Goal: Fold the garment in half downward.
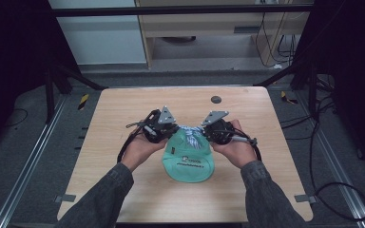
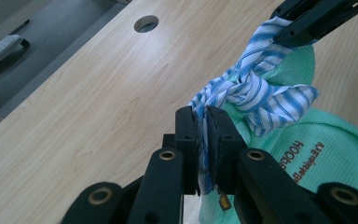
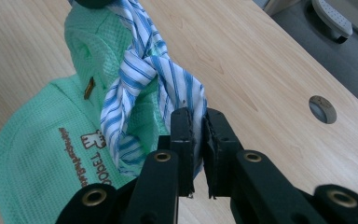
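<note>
A mint-green garment [image 1: 188, 160] with printed lettering lies on the wooden table [image 1: 123, 118], and its two blue-and-white striped ties [image 1: 191, 137] are twisted into a knot at its far end. My left gripper [image 1: 167, 129] is shut on one striped tie end [image 2: 201, 140], the cloth pinched between its black pads. My right gripper [image 1: 208, 131] is shut on the other striped end [image 3: 196, 126]. In the left gripper view the knot [image 2: 247, 88] hangs just beyond my jaws, with the right gripper's jaws [image 2: 307, 21] gripping the far end. In the right gripper view the knot [image 3: 137, 63] sits above the green cloth [image 3: 42, 154].
A round cable hole [image 1: 216, 99] lies near the table's far edge. Bare wood stretches around the garment on all sides. Black frame struts and cables stand beyond the table, and a pale cabinet [image 1: 204, 28] stands behind it.
</note>
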Motion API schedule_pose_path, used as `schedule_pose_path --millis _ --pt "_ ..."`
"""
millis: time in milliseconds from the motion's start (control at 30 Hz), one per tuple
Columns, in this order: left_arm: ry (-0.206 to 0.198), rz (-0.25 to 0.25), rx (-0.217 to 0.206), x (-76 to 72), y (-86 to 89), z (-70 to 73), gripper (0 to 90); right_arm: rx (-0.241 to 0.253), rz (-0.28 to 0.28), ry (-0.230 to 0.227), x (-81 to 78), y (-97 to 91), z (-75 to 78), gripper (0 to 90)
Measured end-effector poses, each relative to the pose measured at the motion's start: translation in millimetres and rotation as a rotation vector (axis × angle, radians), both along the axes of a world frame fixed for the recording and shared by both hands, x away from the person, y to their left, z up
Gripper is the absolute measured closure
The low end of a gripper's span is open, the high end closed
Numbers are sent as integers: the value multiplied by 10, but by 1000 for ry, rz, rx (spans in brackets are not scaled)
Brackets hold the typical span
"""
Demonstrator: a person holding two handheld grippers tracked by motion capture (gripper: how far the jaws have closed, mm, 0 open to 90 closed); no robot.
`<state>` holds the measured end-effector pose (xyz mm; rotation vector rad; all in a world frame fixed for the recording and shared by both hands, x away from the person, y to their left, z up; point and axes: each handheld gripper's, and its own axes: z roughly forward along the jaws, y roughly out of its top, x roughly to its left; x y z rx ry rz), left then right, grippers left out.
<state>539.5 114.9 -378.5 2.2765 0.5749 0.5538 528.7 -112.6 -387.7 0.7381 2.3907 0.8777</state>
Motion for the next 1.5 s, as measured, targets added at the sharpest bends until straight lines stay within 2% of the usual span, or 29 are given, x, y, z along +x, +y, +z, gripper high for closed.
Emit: schedule_pose_path --millis 200,867,1167,1333,1500 --pt "5 -6 9 -56 37 -62 834 -12 16 -4 -80 38 -54 831" --pt "43 1 -13 -239 84 -294 831 -33 43 12 -239 96 -272 827" --pt "47 -1 -32 -327 102 -317 829 -38 57 13 -321 92 -306 826" --pt "58 -6 -27 -376 115 -370 828 -44 71 20 -378 106 -341 822" --pt "71 -7 -43 -409 128 -414 828 -57 79 23 -410 112 -389 822"
